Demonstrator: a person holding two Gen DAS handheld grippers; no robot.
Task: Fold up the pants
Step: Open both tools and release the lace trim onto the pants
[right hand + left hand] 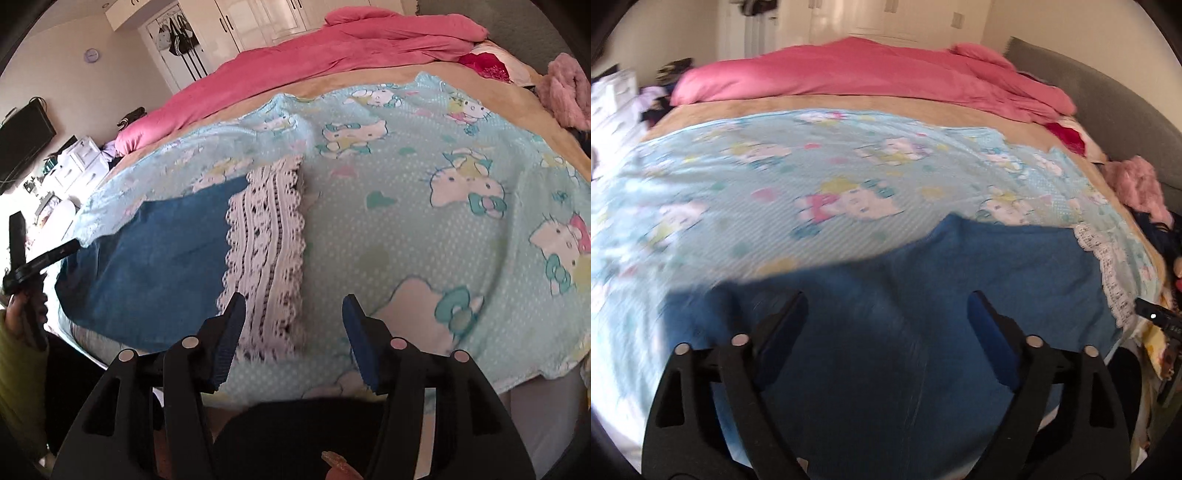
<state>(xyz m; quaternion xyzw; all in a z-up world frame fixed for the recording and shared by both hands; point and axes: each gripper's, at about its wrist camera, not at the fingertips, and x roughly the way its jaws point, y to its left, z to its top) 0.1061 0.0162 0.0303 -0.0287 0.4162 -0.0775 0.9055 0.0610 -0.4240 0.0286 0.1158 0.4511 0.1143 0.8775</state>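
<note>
Blue pants (923,295) lie flat on a light-blue cartoon-cat blanket (775,177) spread over the bed. Their white lace hem (1108,273) points toward the bed's right side. My left gripper (886,302) hovers over the blue fabric, jaws wide open, with nothing between the pads. In the right wrist view the pants (166,266) stretch leftward and the lace hem (266,251) lies just ahead. My right gripper (293,306) stands open above the hem's near edge, its left pad over the lace, gripping nothing. The left gripper's fingers (55,253) show at the far left, held by a hand.
A pink duvet (849,74) is bunched along the far side of the bed. A fluffy pink garment (569,88) and a red item (484,64) lie at the right by the grey headboard (1108,96). White drawers (77,158) and a wardrobe stand beyond the bed.
</note>
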